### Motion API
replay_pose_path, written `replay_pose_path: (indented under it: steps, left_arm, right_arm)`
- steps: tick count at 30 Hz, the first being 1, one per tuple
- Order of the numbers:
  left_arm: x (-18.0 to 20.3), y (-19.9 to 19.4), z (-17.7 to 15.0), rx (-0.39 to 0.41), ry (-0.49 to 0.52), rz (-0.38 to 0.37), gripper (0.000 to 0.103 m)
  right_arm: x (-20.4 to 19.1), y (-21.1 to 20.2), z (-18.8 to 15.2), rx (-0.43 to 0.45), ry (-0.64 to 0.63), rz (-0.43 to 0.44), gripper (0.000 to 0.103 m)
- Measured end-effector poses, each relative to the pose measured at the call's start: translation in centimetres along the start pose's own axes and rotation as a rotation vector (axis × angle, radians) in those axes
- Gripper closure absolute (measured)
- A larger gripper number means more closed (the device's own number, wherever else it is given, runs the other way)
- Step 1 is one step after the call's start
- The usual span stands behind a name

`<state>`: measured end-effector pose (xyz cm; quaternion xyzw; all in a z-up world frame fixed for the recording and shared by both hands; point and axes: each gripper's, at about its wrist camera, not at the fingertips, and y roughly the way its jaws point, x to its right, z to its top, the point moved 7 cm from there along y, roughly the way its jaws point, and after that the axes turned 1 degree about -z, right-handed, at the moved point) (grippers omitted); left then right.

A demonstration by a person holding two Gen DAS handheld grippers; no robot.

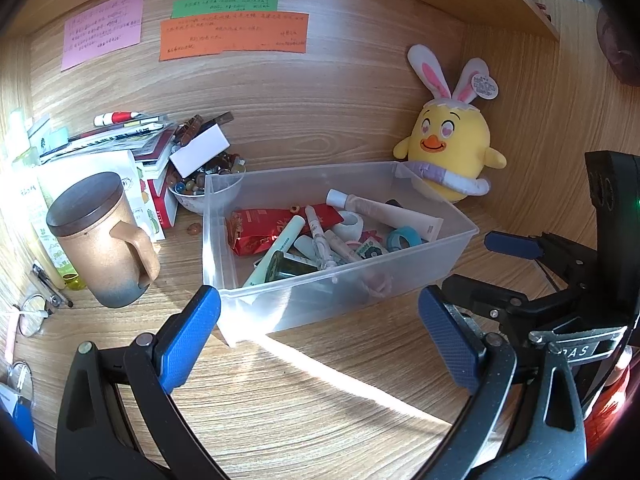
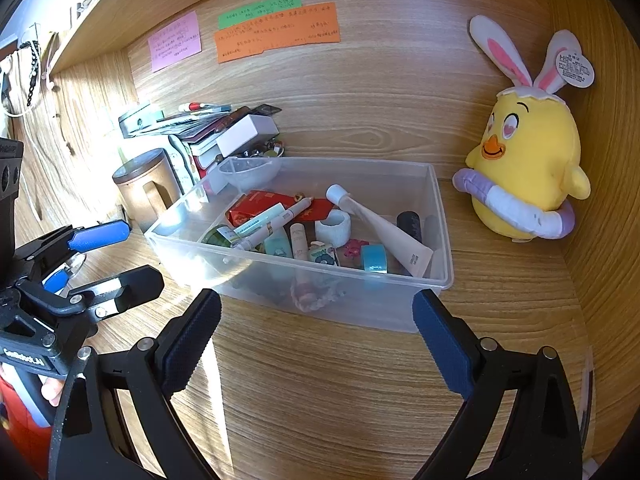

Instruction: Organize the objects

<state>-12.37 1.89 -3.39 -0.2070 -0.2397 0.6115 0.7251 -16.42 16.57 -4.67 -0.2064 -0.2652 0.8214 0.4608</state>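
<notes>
Left wrist view: my left tool [image 1: 318, 332] hangs released, its blue cross-hatched pads spread wide and holding nothing, just short of the clear, thin-walled plastic bin [image 1: 248, 308] on the wood-grain worktop [image 1: 320, 400]. Inside the bin lie a glossy red foil packet [image 1: 280, 226], a pale squeeze tube with a white cap [image 1: 384, 212], slim pens and a blue roll of tape [image 1: 404, 238]. To the bin's left stands a matte brown ceramic mug with a dark lid [image 1: 102, 240]; behind the far right corner sits a soft yellow plush chick with rabbit ears [image 1: 452, 148].

Right wrist view: my right tool [image 2: 318, 328] is likewise released and empty, its dark blue ribbed pads apart, near the bin's [image 2: 440, 280] front wall but not touching it. At the left edge my other tool shows, pads parted. The plush chick [image 2: 528, 160] leans near the side panel.
</notes>
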Motion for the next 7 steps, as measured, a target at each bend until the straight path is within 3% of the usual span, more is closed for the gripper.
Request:
replay_pose_path:
  steps: [7]
  left_arm:
    - [-0.45, 0.13, -0.14, 0.007, -0.003, 0.018, 0.003]
  right_arm:
    - [0.45, 0.21, -0.09, -0.005, 0.006, -0.006, 0.007]
